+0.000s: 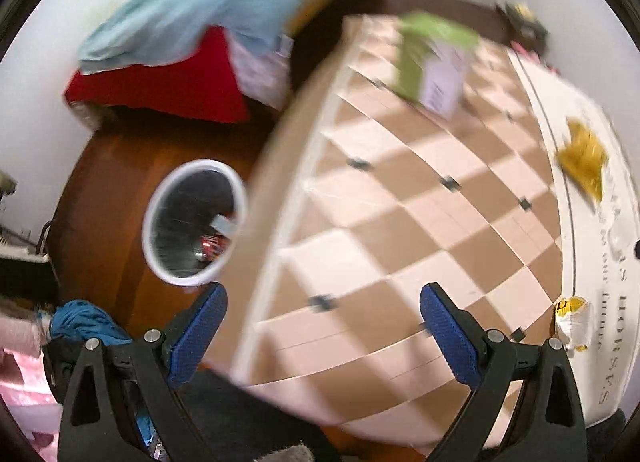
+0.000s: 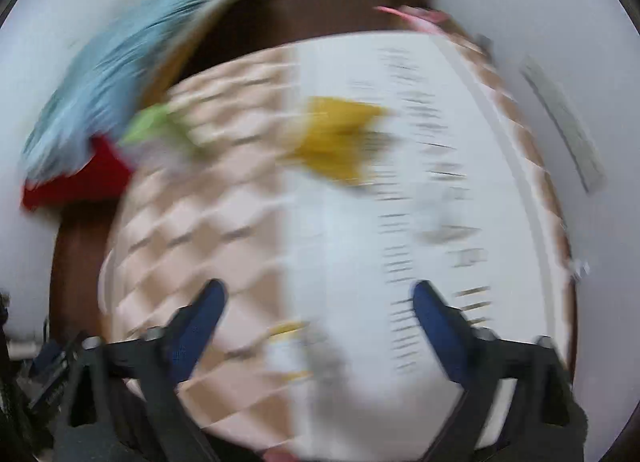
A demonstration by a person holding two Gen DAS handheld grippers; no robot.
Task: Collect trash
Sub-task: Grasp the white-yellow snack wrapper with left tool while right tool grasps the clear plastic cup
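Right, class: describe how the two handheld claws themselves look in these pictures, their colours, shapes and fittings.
Both match. The left claw has two black plastic arms with triangular cut-outs, silver round bolt heads at the joints, and blue textured pads on the fingers. The right claw, though blurred, shows the same black frame and blue pads. No cables, sleeves or markings are visible.

The worktop (image 1: 400, 202) is covered in a tan and cream checker pattern with small dark squares at the corners, edged by a white strip printed with dark lettering. A crumpled yellow wrapper (image 1: 582, 160) and a white and yellow packet (image 1: 574, 320) are seen on that strip, and a green and pale lilac box (image 1: 434, 62) on the checks. The bin (image 1: 194, 222) is rimmed in white and lined in black, and the tool fingers (image 1: 198, 332) are padded in blue.
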